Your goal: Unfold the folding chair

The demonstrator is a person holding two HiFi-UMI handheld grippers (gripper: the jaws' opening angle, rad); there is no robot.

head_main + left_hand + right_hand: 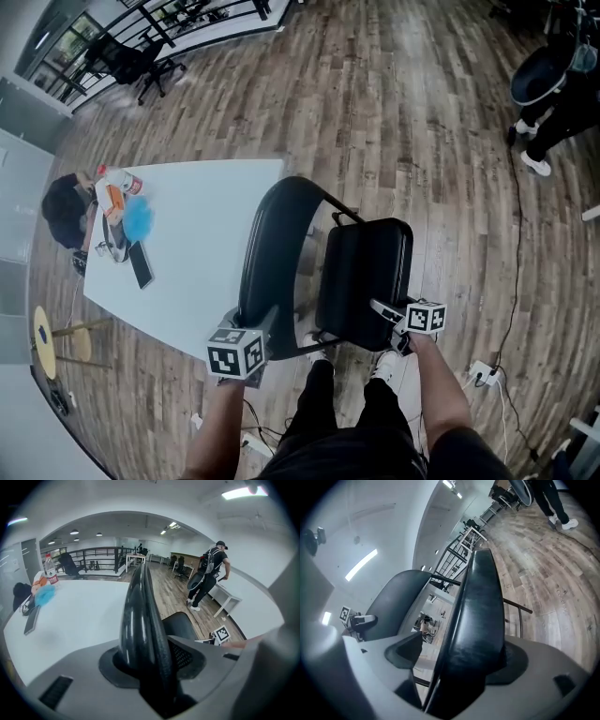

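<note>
Left gripper (266, 325) tight on chair backrest (277, 242)

Open-plan office. Wood-plank floor (412, 112) throughout. A black railing (101, 555) runs along one edge. Long white table (206, 225), with a phone (141, 265), a water bottle (50, 570) and small clutter at one end. Black swivel office chair (127, 58) parked near the railing. More desks (134, 557) and office chairs further back. Strip lights (241, 493) in a white ceiling. Power strip (481, 373) with its cable on the floor. A person with a backpack (212, 571) stands beside a white desk (227, 599).
</note>
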